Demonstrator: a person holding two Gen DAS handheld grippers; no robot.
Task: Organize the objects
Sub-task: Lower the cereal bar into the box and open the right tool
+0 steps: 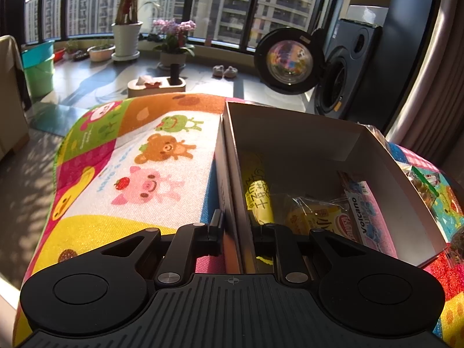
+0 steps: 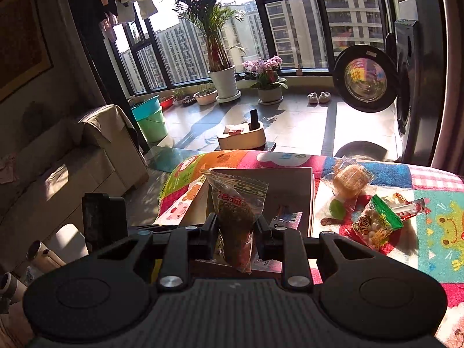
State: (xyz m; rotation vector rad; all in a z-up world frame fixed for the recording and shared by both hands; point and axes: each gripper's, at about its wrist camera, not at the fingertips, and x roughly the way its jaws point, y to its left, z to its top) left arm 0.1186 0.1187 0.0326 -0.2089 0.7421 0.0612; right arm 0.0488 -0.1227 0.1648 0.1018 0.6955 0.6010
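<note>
An open cardboard box (image 1: pixel 290 145) stands on a colourful animal-print mat (image 1: pixel 139 159). Inside lie a yellow packet (image 1: pixel 256 197), a clear-wrapped yellow snack (image 1: pixel 313 217) and a pink Volcano packet (image 1: pixel 368 217). My left gripper (image 1: pixel 238 227) straddles the box's left wall near its front corner and is shut on it. In the right wrist view my right gripper (image 2: pixel 235 226) is shut on a clear bag of dark brown snack (image 2: pixel 237 211), held upright just above the box (image 2: pixel 290 185).
Loose snacks lie on the mat right of the box: a wrapped round cake (image 2: pixel 349 181), a green-topped bag (image 2: pixel 377 223), red-white sticks (image 2: pixel 411 207). Beyond the mat's far edge are a tissue holder (image 2: pixel 242 139), potted plants (image 2: pixel 224 82), a washer with open door (image 2: pixel 365 82), and a sofa (image 2: pixel 72 159) at left.
</note>
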